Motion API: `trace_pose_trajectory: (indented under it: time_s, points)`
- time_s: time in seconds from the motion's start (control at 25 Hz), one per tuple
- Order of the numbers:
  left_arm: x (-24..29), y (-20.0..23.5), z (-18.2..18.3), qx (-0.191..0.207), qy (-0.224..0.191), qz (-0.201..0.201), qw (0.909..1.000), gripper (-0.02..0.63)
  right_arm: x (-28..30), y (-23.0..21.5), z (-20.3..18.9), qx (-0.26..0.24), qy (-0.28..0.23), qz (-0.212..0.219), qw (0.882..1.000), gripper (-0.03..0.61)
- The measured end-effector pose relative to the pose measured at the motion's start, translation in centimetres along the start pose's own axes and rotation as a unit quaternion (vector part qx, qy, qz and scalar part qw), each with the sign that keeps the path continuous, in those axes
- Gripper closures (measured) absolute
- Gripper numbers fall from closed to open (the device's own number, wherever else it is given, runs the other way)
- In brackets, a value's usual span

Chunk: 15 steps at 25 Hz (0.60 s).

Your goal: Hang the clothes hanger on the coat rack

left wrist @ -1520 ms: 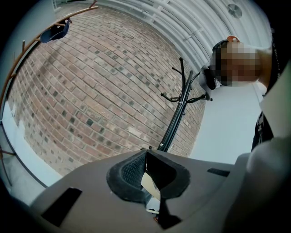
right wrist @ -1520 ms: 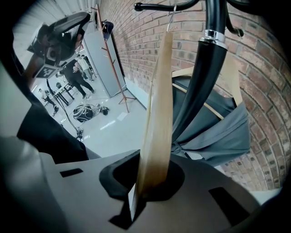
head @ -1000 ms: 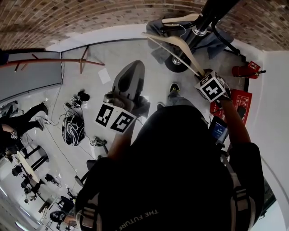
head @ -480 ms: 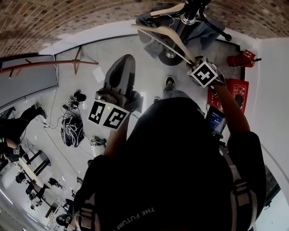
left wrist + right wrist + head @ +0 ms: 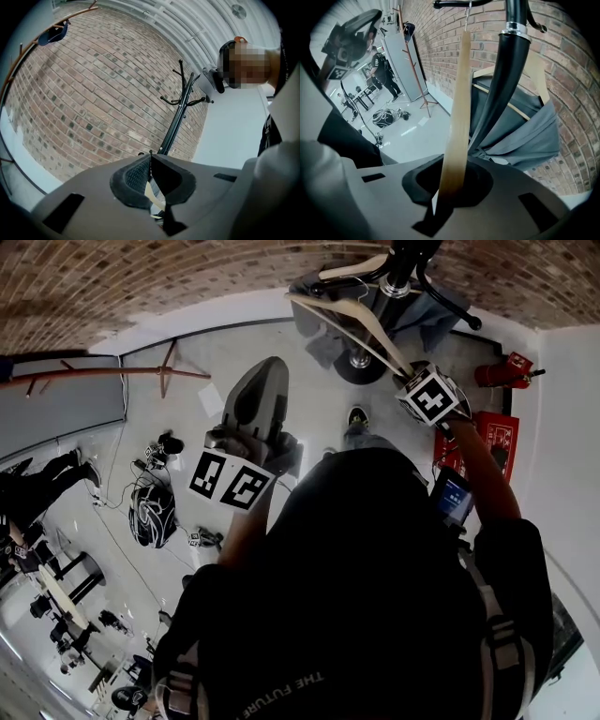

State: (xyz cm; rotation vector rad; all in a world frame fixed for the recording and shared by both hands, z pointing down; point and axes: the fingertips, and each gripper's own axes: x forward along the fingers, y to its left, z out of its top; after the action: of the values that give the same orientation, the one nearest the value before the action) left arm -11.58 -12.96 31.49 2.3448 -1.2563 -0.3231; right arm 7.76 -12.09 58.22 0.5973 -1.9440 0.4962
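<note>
Red-brown brick wall point(image 5: 141, 277) curves behind a pale floor point(image 5: 187, 418), and the coat rack point(image 5: 403, 270) stands against it, straight ahead of the right gripper point(image 5: 449, 185). That gripper's jaws are closed on the lower end of a pale wooden clothes hanger point(image 5: 458, 103), which rises from between them as a flat strip, up and slightly to the right. Its thin metal hook point(image 5: 467, 16) reaches a black arm of the rack above the gripper; whether the hook rests over that arm I cannot tell. Just right of the held hanger runs the rack's black pole point(image 5: 502, 79). Beyond the pole, a grey garment point(image 5: 525, 133) hangs on a second wooden hanger point(image 5: 540, 79).

The left gripper point(image 5: 150, 159) is out to the left of the right one and farther back from the rack. Its jaws are pressed together with nothing between them, and it points up toward the brick wall and the top of the rack. On the floor, off to the left of the left gripper, lies a dark helmet point(image 5: 152, 512). A red fire extinguisher point(image 5: 502, 371) sits near the wall, just to the right of the right gripper.
</note>
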Motion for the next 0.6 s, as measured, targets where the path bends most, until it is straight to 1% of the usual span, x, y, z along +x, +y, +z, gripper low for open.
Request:
trace_pose_trajectory:
  time_s: [0.16,0.28,0.4,0.52,0.6]
  points:
    - [-0.1,-0.5,0.1,0.006,-0.002,-0.003,1.0,0.594,-0.4,-0.6,0.1,0.005,-0.009,-0.007,1.0,0.549]
    - [-0.1,-0.9,0.3,0.009,-0.003,-0.005,0.9999,0.594,-0.9,-1.0,0.5,0.006,-0.025,-0.014,1.0,0.54]
    - [-0.1,-1.4,0.4,0.012,-0.005,-0.008,0.9999,0.594,-1.4,-1.4,1.1,0.004,-0.041,-0.017,0.999,0.516]
    - [-0.3,-1.7,0.4,0.014,-0.007,-0.009,0.9998,0.594,-2.1,-1.7,1.7,-0.007,-0.05,-0.025,0.998,0.477]
    - [-0.4,-1.9,0.4,0.014,-0.008,-0.01,0.9998,0.594,-2.7,-2.0,2.0,-0.014,-0.058,-0.036,0.998,0.476]
